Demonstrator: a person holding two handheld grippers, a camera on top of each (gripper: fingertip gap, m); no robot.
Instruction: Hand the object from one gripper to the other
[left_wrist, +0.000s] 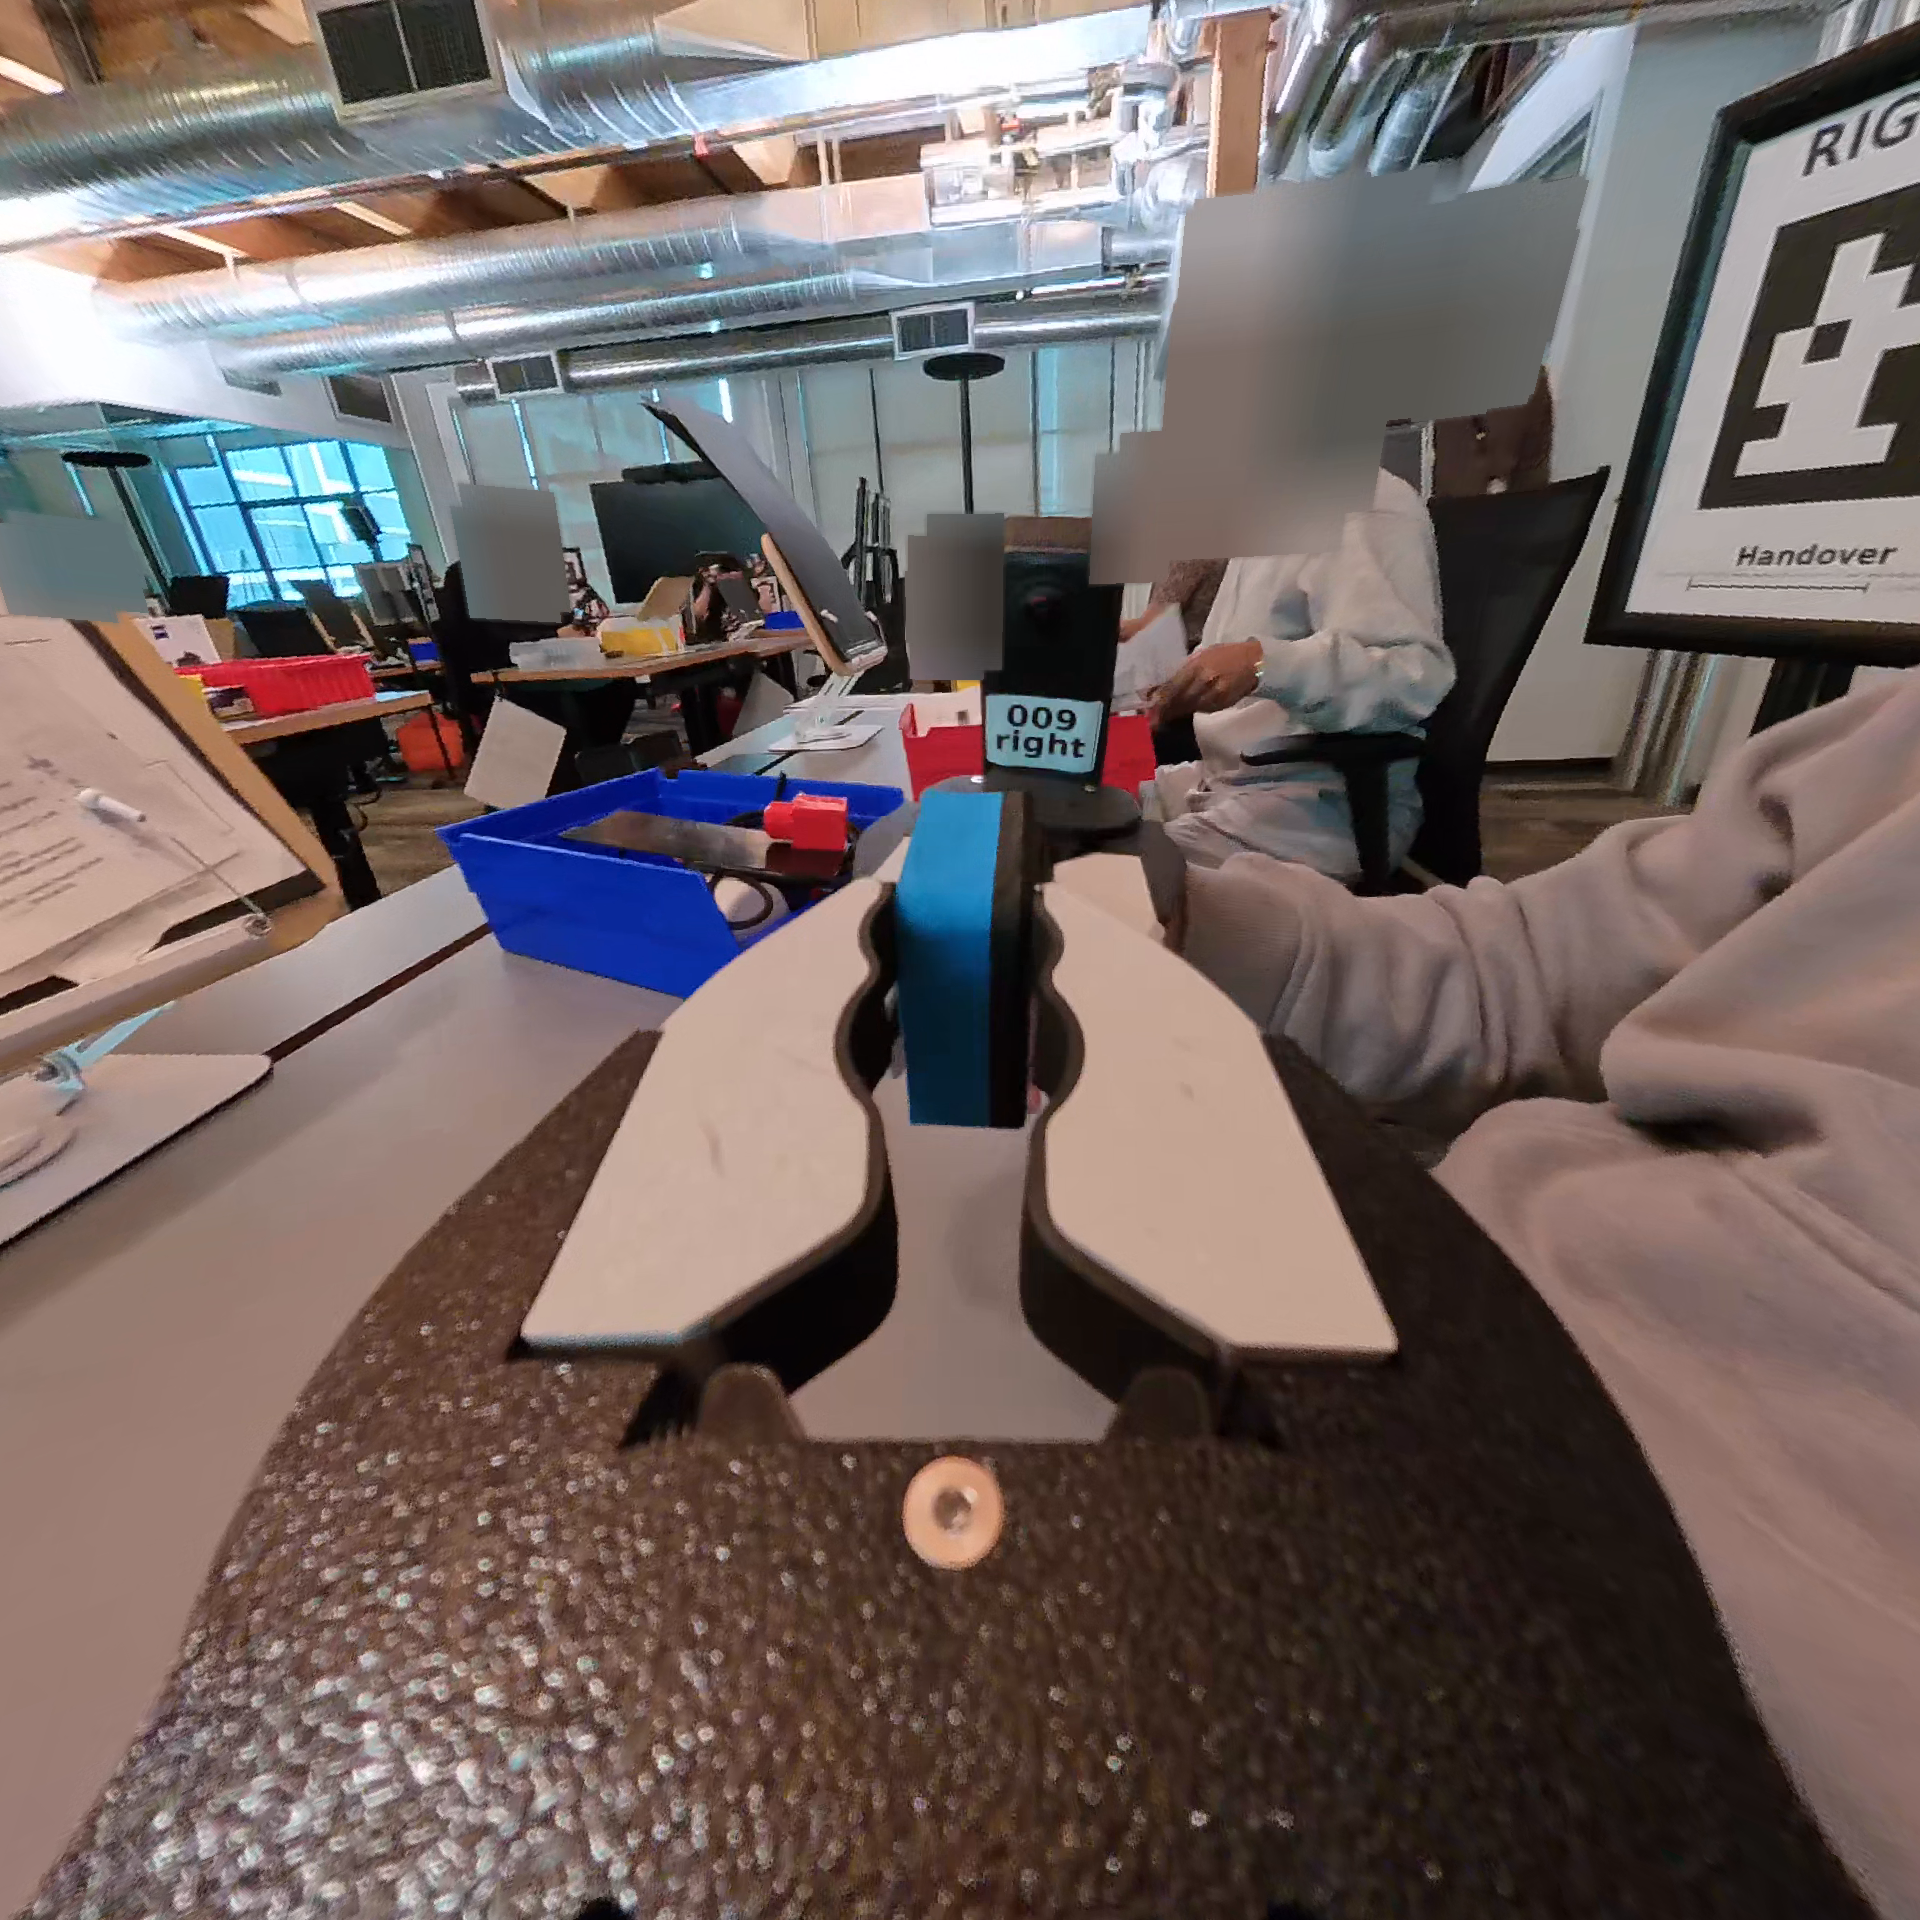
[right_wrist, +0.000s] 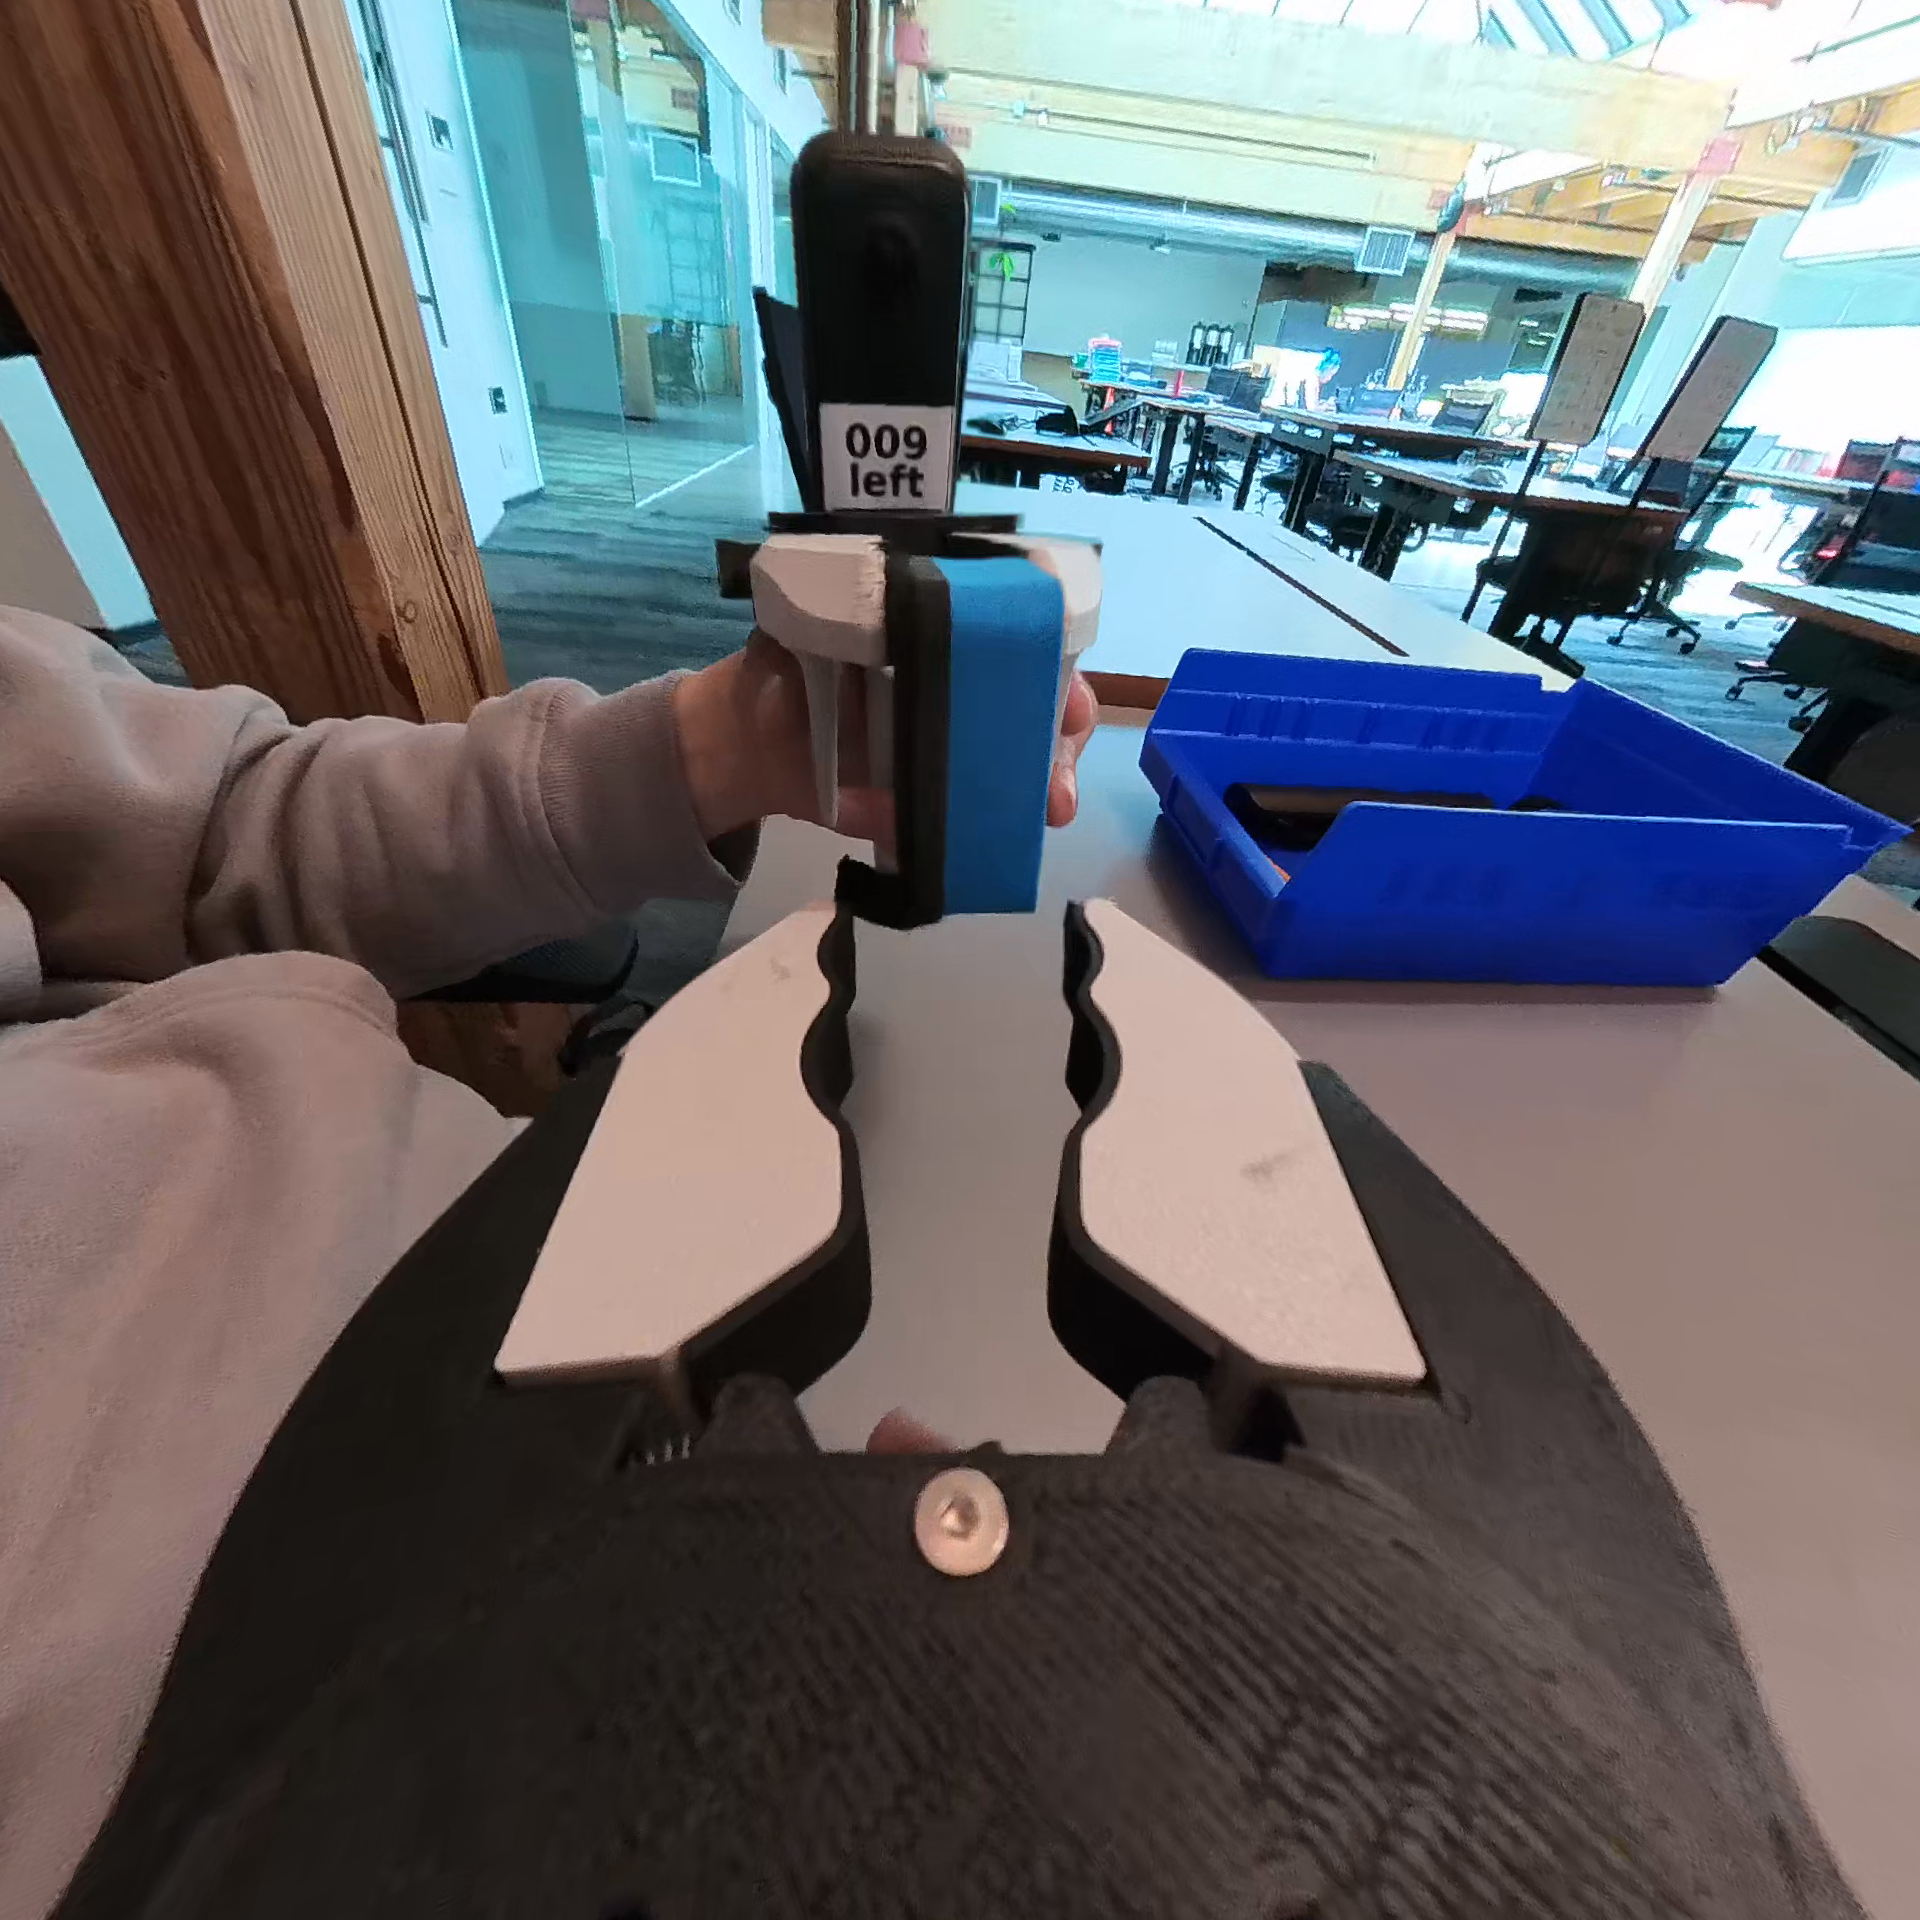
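Observation:
The object is a block, blue on one side and black on the other. My left gripper is shut on it and holds it upright above the grey table. In the right wrist view the left gripper faces me with the block hanging down from its white fingers. My right gripper is open and empty, its fingertips just short of the block's lower end. In the left wrist view only the right gripper's camera body shows behind the block.
A blue bin on the table holds a red part and dark flat items. A document stand is at left, a framed sign at right. A wooden post stands behind a grey sleeve. The tips of one gripper are about 5 centimeters away from the tips of the other.

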